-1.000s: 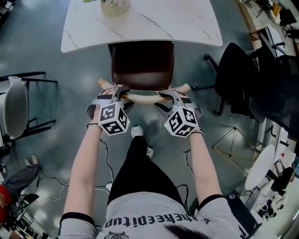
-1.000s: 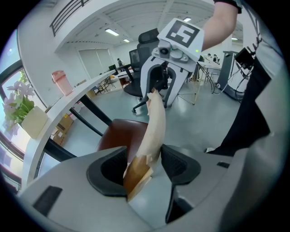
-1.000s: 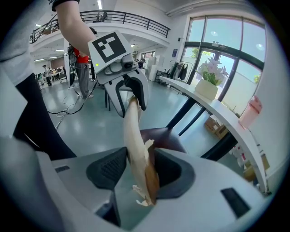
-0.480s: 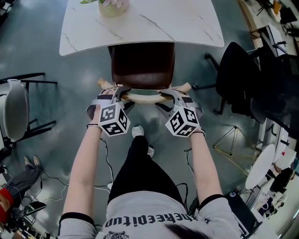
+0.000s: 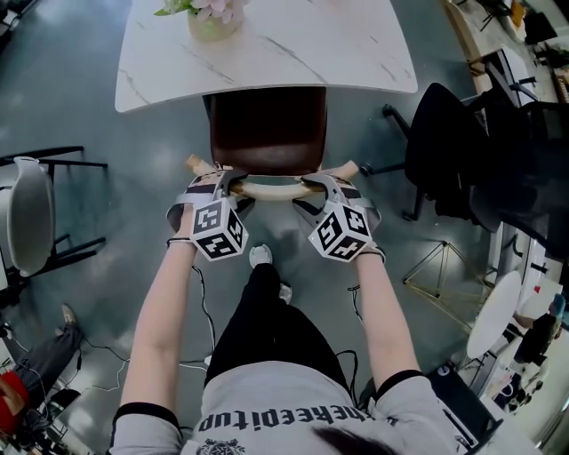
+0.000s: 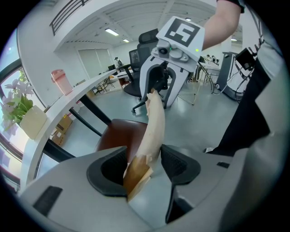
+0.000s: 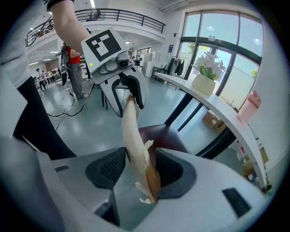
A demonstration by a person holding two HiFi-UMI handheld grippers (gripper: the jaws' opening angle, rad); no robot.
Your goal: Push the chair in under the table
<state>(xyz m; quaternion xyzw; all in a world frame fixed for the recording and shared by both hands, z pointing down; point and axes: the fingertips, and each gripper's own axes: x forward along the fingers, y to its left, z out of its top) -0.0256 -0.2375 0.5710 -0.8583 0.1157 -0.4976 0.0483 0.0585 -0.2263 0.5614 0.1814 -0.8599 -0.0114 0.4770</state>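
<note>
The chair has a dark brown seat [image 5: 267, 129] whose far part lies under the white marble table [image 5: 311, 53]. Its pale wooden backrest rail [image 5: 269, 187] curves across in front of me. My left gripper [image 5: 229, 182] is shut on the rail's left part; in the left gripper view the rail [image 6: 154, 122] sits between the pads [image 6: 181, 165]. My right gripper [image 5: 316, 185] straddles the right part. Its jaws have just been opening, with the rail [image 7: 131, 131] still between them and a gap beside one pad [image 7: 108, 170].
A flower pot [image 5: 212, 16] stands on the table's far side. A black office chair [image 5: 453, 151] is at the right, a white chair [image 5: 27, 213] at the left. My leg and shoe [image 5: 260, 253] are just behind the chair. Cables [image 5: 98, 355] lie on the floor.
Both grippers stay at the backrest rail and the chair holds its place. Only the head view has shifted a little.
</note>
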